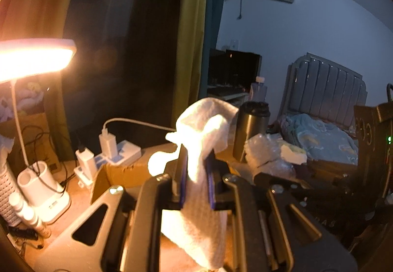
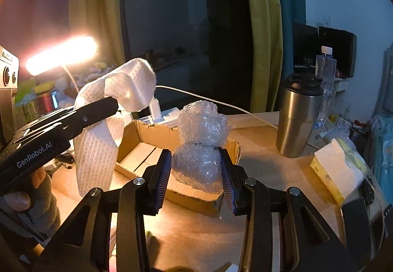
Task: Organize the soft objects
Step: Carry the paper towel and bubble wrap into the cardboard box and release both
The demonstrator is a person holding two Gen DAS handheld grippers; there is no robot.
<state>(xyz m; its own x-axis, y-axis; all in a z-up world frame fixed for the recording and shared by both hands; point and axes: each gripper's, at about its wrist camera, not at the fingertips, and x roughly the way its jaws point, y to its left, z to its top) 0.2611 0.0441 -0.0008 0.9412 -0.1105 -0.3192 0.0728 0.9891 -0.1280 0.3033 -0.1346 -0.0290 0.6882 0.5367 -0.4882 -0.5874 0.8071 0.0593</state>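
Note:
My left gripper (image 1: 196, 161) is shut on a white waffle cloth (image 1: 203, 129), which droops over and below the fingers. In the right wrist view the same cloth (image 2: 98, 149) hangs from the left gripper (image 2: 111, 103), held above the desk to the left of an open cardboard box (image 2: 145, 154). My right gripper (image 2: 195, 163) is shut on a wad of clear bubble wrap (image 2: 199, 149) and holds it over the box's near right part.
A steel tumbler (image 2: 297, 119) and a water bottle (image 2: 325, 80) stand to the right on the desk. A tissue box (image 2: 336, 171) lies at the right edge. A lit desk lamp (image 1: 34, 60), power strip with chargers (image 1: 115, 149) and cables stand at left.

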